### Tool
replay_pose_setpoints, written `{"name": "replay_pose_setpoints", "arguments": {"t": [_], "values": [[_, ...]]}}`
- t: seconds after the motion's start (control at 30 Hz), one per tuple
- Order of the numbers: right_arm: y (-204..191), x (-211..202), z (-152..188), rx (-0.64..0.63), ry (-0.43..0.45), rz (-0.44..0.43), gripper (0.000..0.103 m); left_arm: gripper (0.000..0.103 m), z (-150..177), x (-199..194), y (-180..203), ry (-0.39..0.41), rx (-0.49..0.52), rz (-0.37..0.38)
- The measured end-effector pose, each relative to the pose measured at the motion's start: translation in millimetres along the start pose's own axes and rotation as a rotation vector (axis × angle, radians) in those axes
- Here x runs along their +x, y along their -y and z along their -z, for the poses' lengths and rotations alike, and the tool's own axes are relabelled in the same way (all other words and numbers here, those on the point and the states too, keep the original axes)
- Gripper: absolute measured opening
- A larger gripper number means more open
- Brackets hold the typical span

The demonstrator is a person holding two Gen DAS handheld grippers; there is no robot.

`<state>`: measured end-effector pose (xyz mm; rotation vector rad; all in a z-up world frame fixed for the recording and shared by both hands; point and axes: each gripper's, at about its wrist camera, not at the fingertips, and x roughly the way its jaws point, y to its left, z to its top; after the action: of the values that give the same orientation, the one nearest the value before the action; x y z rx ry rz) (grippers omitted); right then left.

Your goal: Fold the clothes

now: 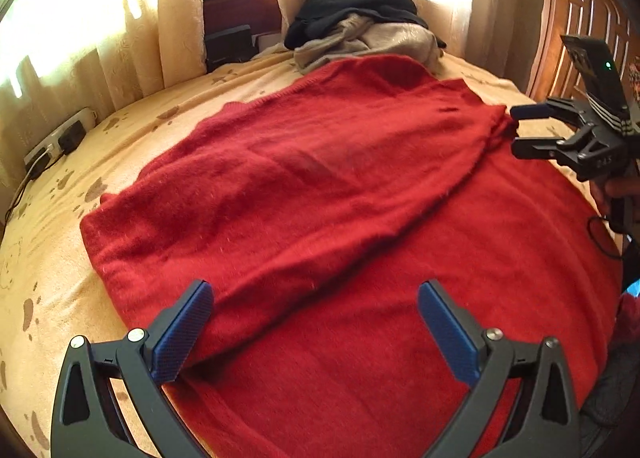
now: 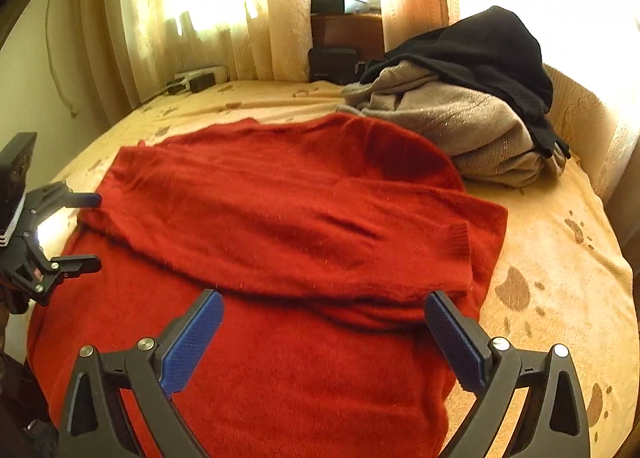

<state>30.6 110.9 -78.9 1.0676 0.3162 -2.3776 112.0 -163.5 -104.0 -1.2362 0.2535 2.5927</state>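
Note:
A red fuzzy sweater (image 1: 340,193) lies spread on the bed, with a sleeve folded across its body; it also shows in the right wrist view (image 2: 280,225). My left gripper (image 1: 316,298) is open and empty, hovering over the sweater's near part; it shows at the left edge of the right wrist view (image 2: 98,230). My right gripper (image 2: 324,310) is open and empty above the sweater's near part; it shows at the right of the left wrist view (image 1: 516,127), next to the sweater's edge.
A pile of black and beige clothes (image 2: 472,97) sits at the far end of the bed (image 2: 560,258). A power strip (image 1: 60,137) lies at the bed's left edge. Curtains (image 2: 200,17), a dark cabinet (image 2: 346,37) and a wooden headboard (image 1: 580,17) surround the bed.

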Motion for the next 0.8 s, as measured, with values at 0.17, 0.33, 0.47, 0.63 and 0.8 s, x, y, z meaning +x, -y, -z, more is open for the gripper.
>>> {"name": "replay_pose_setpoints", "arguments": {"t": [0.17,0.33,0.47,0.63,0.8], "values": [[2,24,16,0.0,-0.103,0.002,0.102,0.102,12,7,-6,-0.016,-0.032,0.007],[-1,28,20,-0.022,-0.111,0.007,0.103,0.102,14,7,-4,-0.021,-0.025,0.002],[0,30,20,-0.022,-0.109,0.007,0.103,0.102,14,7,-3,-0.021,-0.023,-0.002],[0,32,20,-0.019,-0.106,0.011,0.103,0.102,13,9,-4,-0.023,-0.02,-0.005],[-1,29,21,-0.021,-0.103,0.01,0.103,0.102,13,9,-3,-0.023,-0.017,-0.012]]}}
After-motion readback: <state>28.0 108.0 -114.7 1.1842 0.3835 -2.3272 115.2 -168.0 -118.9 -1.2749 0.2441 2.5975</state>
